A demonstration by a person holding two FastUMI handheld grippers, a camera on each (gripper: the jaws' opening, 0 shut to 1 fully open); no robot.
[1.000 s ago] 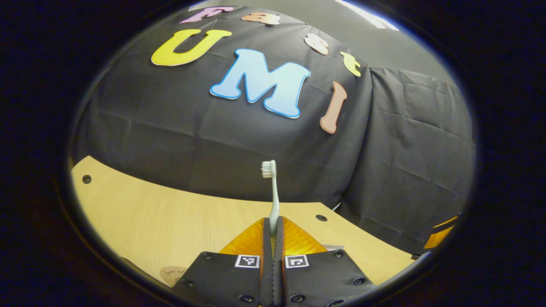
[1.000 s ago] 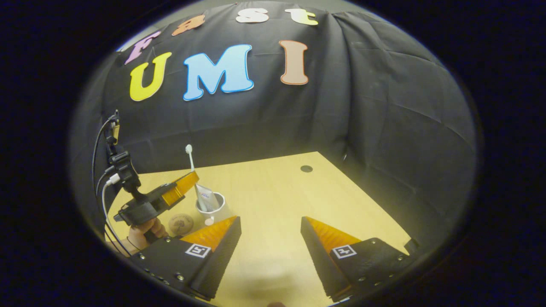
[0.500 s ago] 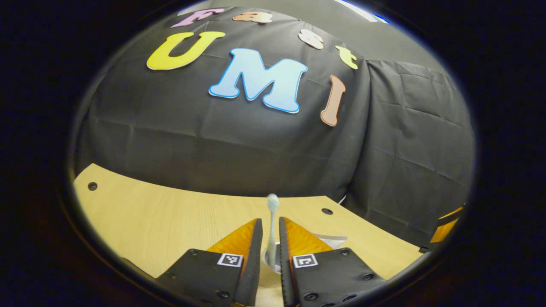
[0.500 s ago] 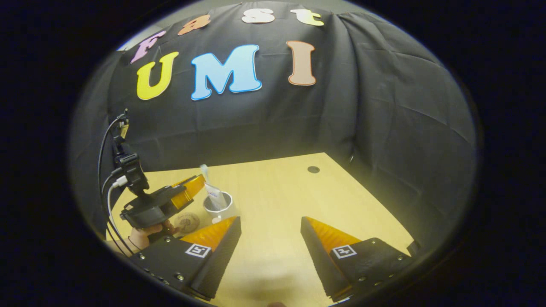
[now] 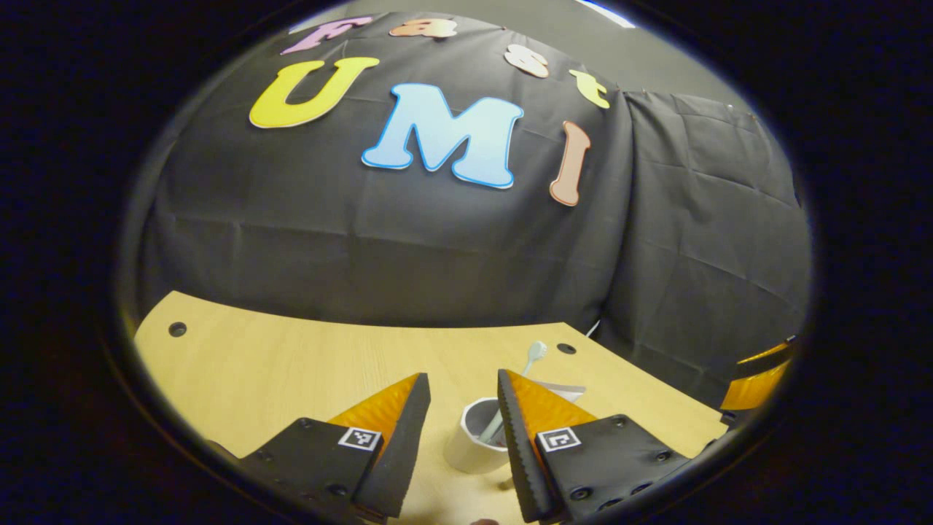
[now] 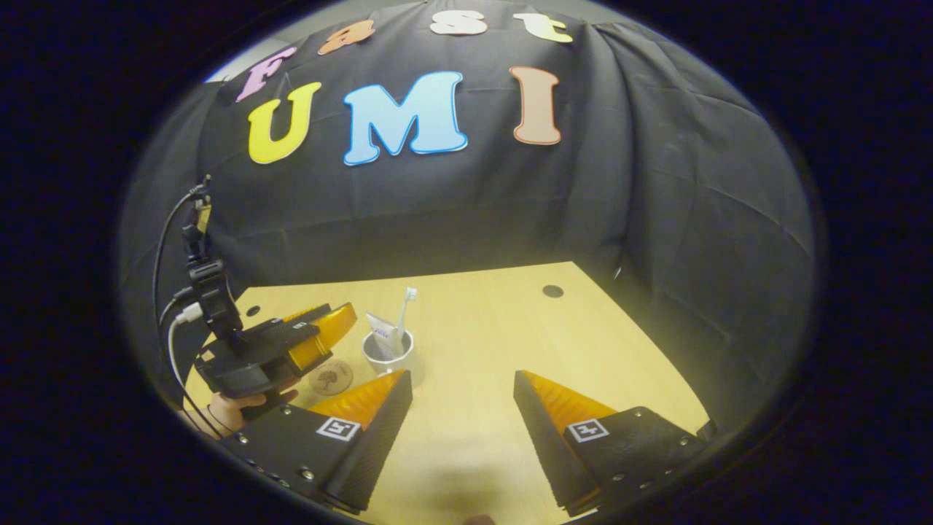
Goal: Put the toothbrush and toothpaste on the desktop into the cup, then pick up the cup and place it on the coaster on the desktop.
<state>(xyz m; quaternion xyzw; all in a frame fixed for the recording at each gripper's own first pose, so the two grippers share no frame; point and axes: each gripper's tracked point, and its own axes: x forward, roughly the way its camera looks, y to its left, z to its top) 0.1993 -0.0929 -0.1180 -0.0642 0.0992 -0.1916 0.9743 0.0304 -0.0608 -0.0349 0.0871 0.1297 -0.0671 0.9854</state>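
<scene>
A white cup (image 5: 475,437) (image 6: 388,351) stands on the wooden desktop (image 5: 277,372) (image 6: 481,335). A pale toothbrush (image 5: 514,390) (image 6: 404,313) leans in it, head up, beside a white toothpaste tube (image 6: 383,328) (image 5: 565,392). My left gripper (image 5: 463,383) is open, its fingers on either side of the cup just above it, holding nothing. It also appears in the right gripper view as the left gripper (image 6: 337,321), just left of the cup. A round brown coaster (image 6: 331,377) lies in front of the cup. My right gripper (image 6: 461,390) hangs open and empty over the near desktop.
A hand (image 6: 237,407) holds the left gripper's handle, with cables (image 6: 171,321) rising from it. Round holes (image 5: 177,329) (image 6: 552,291) mark the desktop near its back edge. Black cloth walls close the back and right side.
The left gripper opened and let the toothbrush go. It dropped into the cup and now leans to the right. The gripper drew back a little toward the left.
</scene>
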